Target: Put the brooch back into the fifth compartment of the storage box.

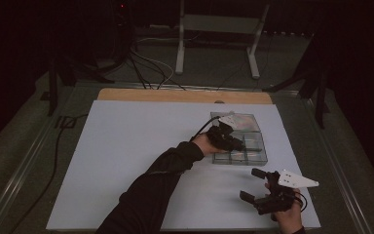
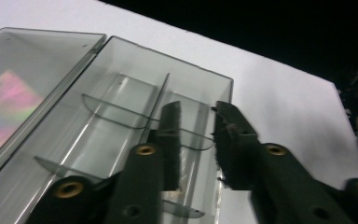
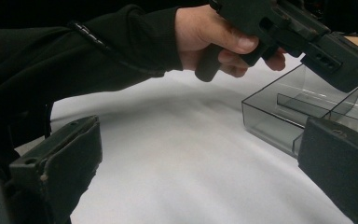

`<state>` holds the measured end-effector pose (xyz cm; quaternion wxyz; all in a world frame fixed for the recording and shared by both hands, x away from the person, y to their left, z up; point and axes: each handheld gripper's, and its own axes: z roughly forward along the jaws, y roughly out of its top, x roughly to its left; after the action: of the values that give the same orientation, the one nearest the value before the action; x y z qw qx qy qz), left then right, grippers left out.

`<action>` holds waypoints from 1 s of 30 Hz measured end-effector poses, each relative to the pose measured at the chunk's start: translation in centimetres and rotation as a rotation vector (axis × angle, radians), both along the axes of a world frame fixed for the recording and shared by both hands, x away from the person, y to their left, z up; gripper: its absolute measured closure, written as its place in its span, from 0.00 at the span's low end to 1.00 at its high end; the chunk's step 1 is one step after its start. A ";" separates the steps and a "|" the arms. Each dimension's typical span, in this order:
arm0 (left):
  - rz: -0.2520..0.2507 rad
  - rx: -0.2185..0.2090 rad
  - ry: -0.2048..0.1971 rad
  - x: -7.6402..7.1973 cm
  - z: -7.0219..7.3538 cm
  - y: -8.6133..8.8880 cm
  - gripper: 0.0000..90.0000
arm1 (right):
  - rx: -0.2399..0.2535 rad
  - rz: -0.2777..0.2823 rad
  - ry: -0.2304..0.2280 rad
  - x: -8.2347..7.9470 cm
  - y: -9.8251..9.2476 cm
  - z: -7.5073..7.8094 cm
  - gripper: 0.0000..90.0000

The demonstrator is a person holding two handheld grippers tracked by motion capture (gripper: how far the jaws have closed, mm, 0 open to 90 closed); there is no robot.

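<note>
Reaching across the white table sheet [image 1: 126, 161], the left gripper [image 1: 234, 143] is positioned over the clear plastic compartment box [image 1: 243, 146], which lies open at the right far part of the sheet. In the left gripper view the two jaws stand slightly apart, with a narrow gap between them, one jaw inside a compartment and the other at the box's side wall [image 2: 223, 93]; whether they are about to pinch that wall or a divider [image 2: 121, 114] cannot be told. Nothing is pinched yet.

Progress, as judged: the lid [image 2: 23, 88] is already swung back and lies flat beside the tray, showing an iridescent reflection. All visible compartments appear empty. The work on the box is therefore at an early or intermediate stage; a firm grasp or repositioning of the box remains.

The right gripper [image 1: 258, 187] is held near the front right corner of the sheet, well apart from the box, jaws spread wide and holding nothing. Its view shows the person's left hand [image 3: 214, 37] on the other gripper's handle above the near corner of the box.

Surroundings: a wooden table edge [image 1: 185, 95] beyond the sheet, cables [image 1: 146, 68] on the floor, and a white stand [image 1: 219, 29] farther back. No object obstructs the box; the left sleeve [image 1: 160, 180] crosses the middle of the sheet.
</note>
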<state>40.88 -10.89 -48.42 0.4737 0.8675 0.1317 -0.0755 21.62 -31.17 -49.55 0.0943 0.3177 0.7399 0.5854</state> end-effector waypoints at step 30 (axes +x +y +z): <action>0.082 -0.036 -0.004 -2.7 4.2 10.3 0.01 | -0.004 0.002 0.001 0.1 0.3 0.0 0.00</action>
<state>38.21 -0.63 -44.20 0.4924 0.8527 0.1650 -0.0568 21.69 -30.83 -49.53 0.0940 0.3172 0.7414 0.5838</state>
